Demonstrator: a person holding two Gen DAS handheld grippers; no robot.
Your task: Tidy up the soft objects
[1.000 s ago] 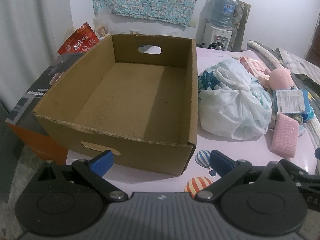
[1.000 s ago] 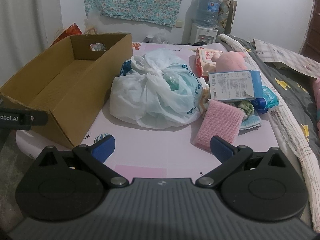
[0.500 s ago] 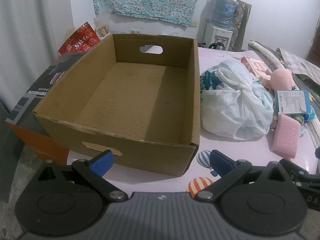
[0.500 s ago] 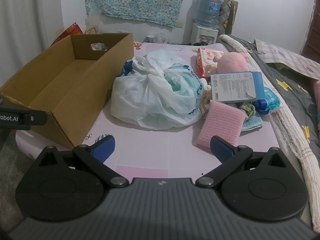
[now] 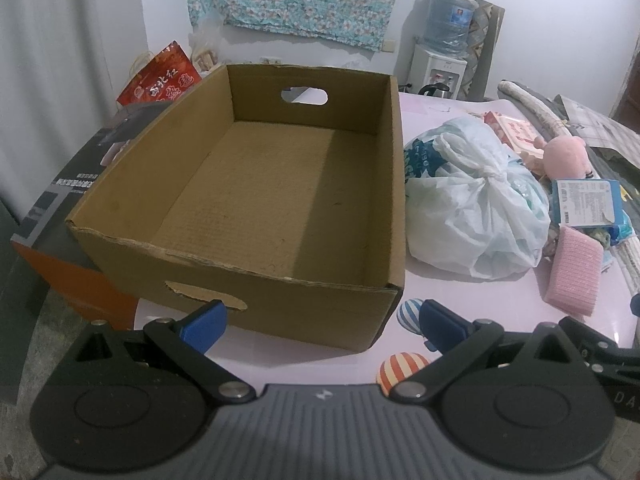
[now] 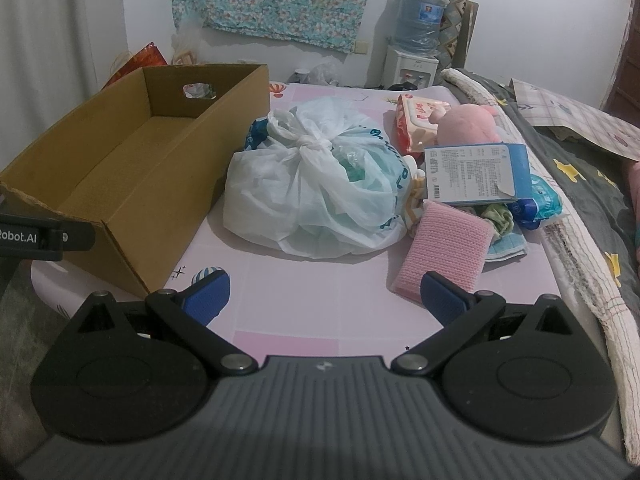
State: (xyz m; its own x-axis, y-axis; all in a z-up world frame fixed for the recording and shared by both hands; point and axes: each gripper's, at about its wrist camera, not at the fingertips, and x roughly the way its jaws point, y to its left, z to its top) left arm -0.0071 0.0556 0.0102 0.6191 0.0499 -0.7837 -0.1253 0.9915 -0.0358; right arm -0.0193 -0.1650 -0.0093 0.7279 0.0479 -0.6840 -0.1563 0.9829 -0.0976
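An empty cardboard box [image 5: 276,208] [image 6: 132,168] stands on the pink table, left of a knotted white plastic bag [image 5: 472,204] [image 6: 320,184]. Right of the bag lie a pink knitted pad [image 6: 444,244] [image 5: 576,276], a blue tissue pack [image 6: 476,172], a pink plush toy [image 6: 468,124] and a wet-wipes pack [image 6: 412,124]. My left gripper [image 5: 320,320] is open in front of the box's near wall, holding nothing. My right gripper [image 6: 324,292] is open over the table, its right fingertip just before the pink pad.
A red bag [image 5: 160,80] and a dark printed carton [image 5: 64,200] sit left of the box. A water dispenser [image 6: 416,40] stands by the back wall. A grey quilt and a rolled towel [image 6: 584,264] run along the table's right side.
Both grippers have edged slightly forward and left; the box and the soft pile look a little nearer. Nothing was grasped or moved.
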